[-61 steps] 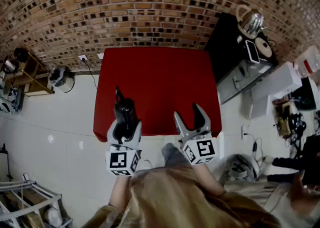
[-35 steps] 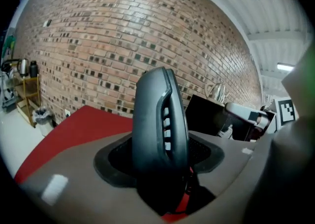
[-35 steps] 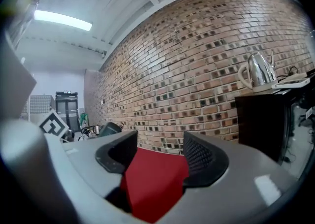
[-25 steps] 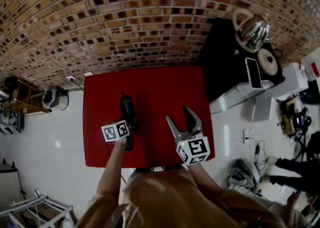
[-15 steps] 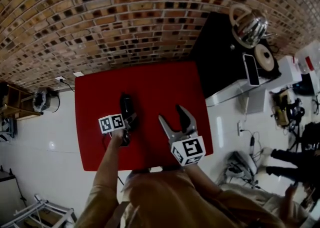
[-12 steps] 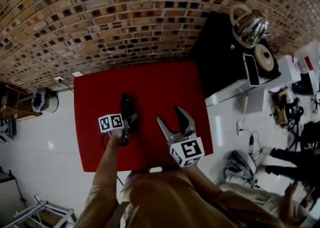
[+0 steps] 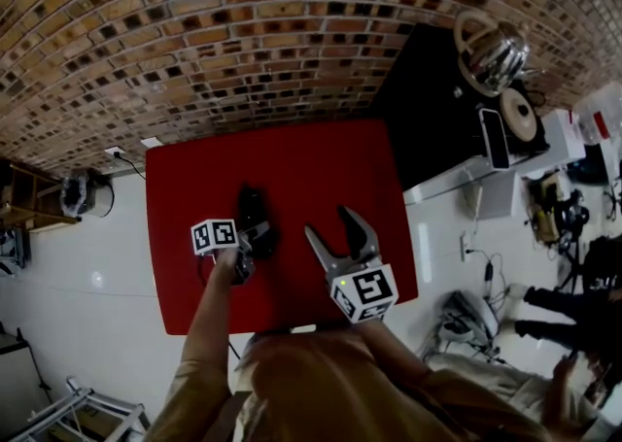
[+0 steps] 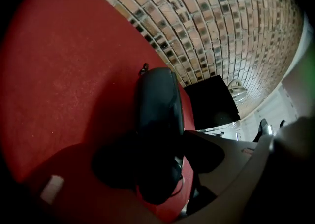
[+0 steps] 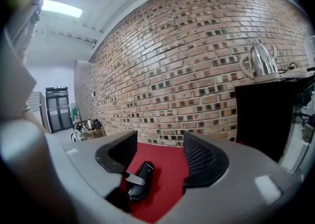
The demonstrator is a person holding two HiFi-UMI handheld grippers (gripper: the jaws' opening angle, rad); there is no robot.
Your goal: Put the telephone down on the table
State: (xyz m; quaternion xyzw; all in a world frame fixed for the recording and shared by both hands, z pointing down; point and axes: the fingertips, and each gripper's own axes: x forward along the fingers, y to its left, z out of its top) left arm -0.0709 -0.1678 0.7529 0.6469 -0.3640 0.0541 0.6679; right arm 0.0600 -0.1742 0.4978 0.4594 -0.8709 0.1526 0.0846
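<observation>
The black telephone handset (image 7: pixel 255 222) lies flat on the red table (image 7: pixel 292 153), left of the middle. In the left gripper view the telephone (image 8: pixel 157 112) points away across the table (image 8: pixel 59 70). My left gripper (image 7: pixel 249 248) is low over its near end. The left gripper (image 8: pixel 160 151) looks open, one jaw on each side of the handset, with a strip of red showing beside it. My right gripper (image 7: pixel 330 224) hovers open and empty to the telephone's right. In the right gripper view, that gripper (image 9: pixel 160 142) frames the telephone (image 9: pixel 139 178) with a left fingertip (image 9: pixel 129 176) across it.
A brick wall (image 7: pixel 243 32) runs behind the table. To the right stands a black cabinet (image 7: pixel 437 100) with a metal kettle (image 7: pixel 491 47) on it. White floor (image 7: pixel 78 294) surrounds the table, with a small shelf (image 7: pixel 29 202) at the far left.
The telephone was held over the table's near edge; it is now down on the red surface. In the last half second it shifted slightly right while the grippers stayed put.
</observation>
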